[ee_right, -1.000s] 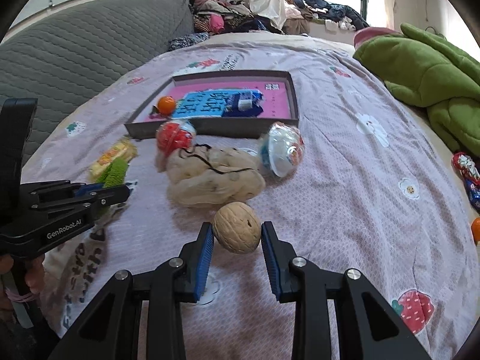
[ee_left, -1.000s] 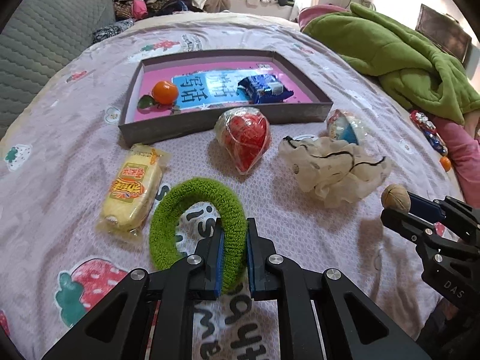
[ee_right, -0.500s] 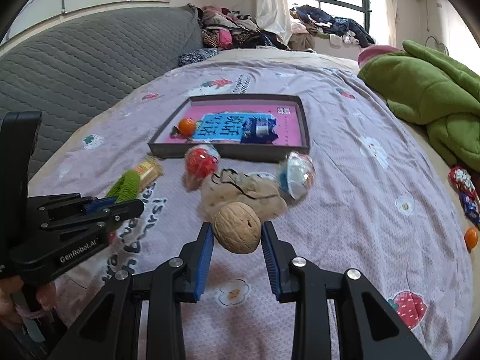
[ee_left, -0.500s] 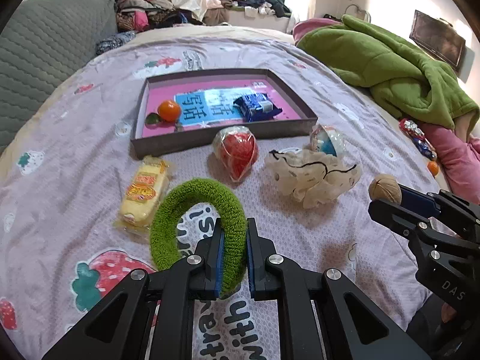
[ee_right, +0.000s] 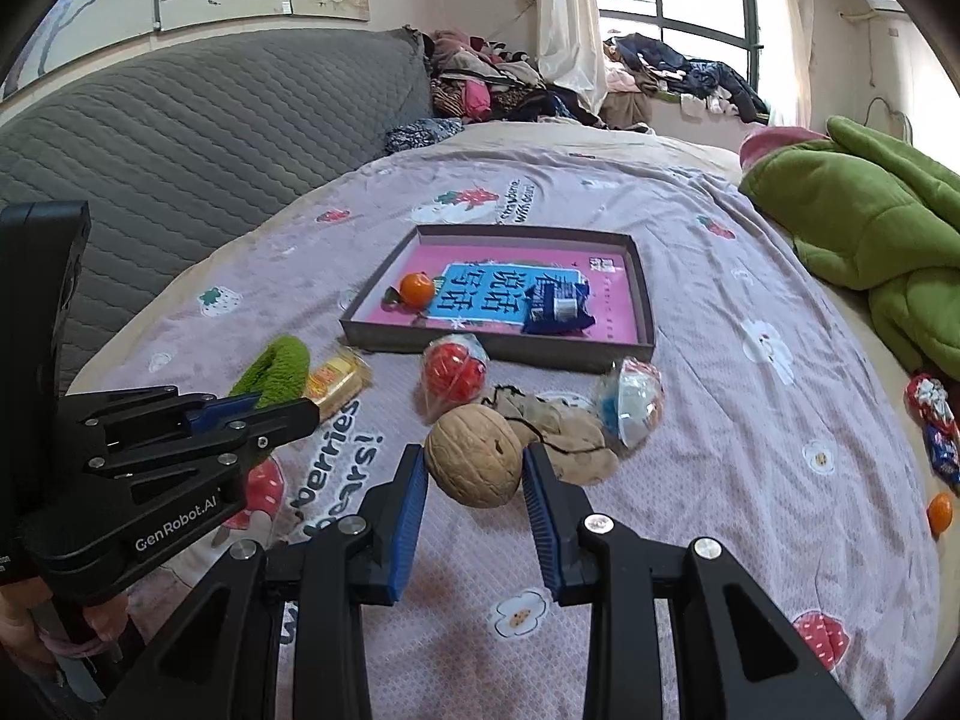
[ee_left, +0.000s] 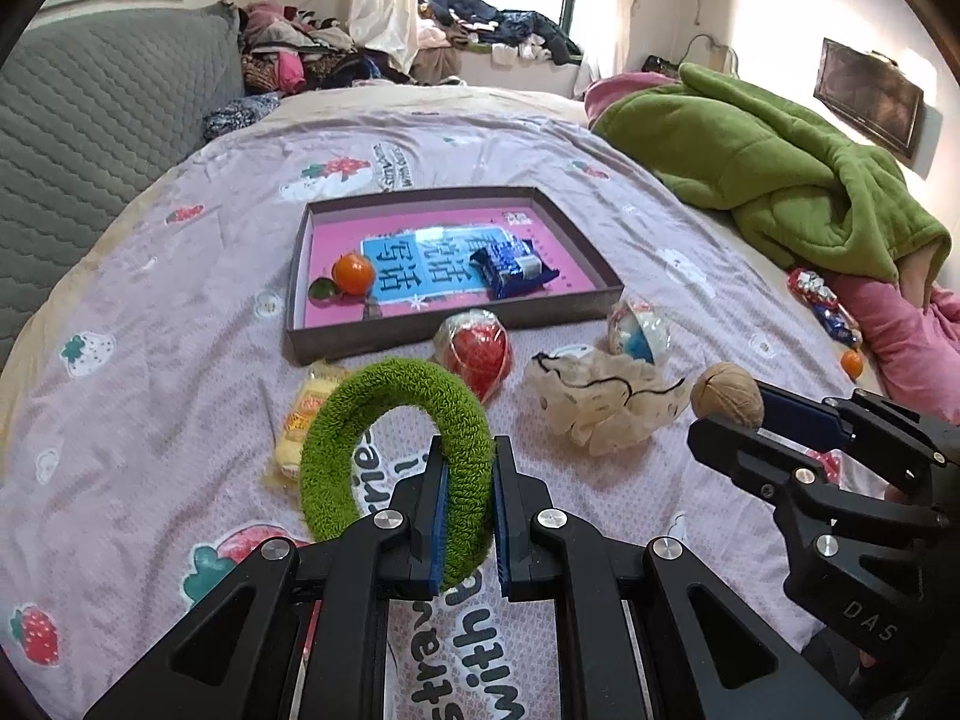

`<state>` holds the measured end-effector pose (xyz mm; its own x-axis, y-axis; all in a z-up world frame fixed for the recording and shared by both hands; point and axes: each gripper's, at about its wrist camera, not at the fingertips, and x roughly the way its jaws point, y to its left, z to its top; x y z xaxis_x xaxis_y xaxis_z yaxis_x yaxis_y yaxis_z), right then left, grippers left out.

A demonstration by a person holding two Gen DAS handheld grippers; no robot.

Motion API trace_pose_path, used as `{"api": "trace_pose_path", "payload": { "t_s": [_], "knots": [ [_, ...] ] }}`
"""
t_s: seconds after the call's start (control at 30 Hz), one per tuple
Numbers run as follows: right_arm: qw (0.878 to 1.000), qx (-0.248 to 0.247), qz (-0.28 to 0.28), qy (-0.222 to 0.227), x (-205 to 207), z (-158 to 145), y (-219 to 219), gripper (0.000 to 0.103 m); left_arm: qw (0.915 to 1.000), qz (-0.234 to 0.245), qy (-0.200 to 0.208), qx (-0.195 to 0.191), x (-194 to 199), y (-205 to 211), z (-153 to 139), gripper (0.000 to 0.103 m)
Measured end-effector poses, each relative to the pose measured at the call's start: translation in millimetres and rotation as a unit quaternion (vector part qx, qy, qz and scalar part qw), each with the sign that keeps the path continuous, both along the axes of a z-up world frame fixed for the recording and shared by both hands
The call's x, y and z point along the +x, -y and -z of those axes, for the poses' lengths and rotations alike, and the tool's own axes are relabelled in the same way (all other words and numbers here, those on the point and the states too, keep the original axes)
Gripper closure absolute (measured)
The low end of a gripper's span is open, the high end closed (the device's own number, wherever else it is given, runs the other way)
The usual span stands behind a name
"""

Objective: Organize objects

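Left gripper, clenched on one side of a green fuzzy ring, which hangs clear above the bed sheet; right gripper, clamped on a walnut between its blue pads, likewise held off the sheet. The landmark for all positions is the shallow grey tray with a pink floor, lying on the sheet ahead of both grippers. Inside the tray: a small orange fruit toward its left end, with a small green thing touching it on the left, too small to identify, and a blue snack packet toward its right end. Outside the tray, just in front of its near wall: a red ball in clear wrapping, a blue-and-white wrapped ball off the near right corner, a cream mesh pouch nearer the grippers, and a yellow wrapped snack off the near left corner. Well to the right of the tray, beside a green blanket, lie loose wrapped sweets and a second small orange. Judged progress: early to middle, with at least two items already placed, two lifted and ready to carry to the tray, and at least four near items left on the sheet.
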<state>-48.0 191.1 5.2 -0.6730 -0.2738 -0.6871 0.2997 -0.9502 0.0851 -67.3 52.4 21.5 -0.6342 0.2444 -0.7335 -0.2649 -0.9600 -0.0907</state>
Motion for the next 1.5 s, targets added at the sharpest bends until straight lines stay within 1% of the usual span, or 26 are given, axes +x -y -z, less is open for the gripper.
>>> {"api": "trace_pose_path", "payload": {
  "t_s": [0.27,0.67,1.5],
  "knots": [
    [1.000,-0.003,0.000,-0.015,-2,-16,6,0.070,0.9998,-0.002,-0.020,-0.005,-2,1,-17,0.091],
    [0.999,-0.006,0.006,-0.036,-15,-38,7,0.070,0.9994,-0.007,-0.034,0.002,-16,7,-32,0.091],
    [0.998,-0.020,0.027,-0.053,-61,-53,1,0.070,0.9989,-0.014,-0.044,0.003,-72,5,-44,0.091]
  ]
}}
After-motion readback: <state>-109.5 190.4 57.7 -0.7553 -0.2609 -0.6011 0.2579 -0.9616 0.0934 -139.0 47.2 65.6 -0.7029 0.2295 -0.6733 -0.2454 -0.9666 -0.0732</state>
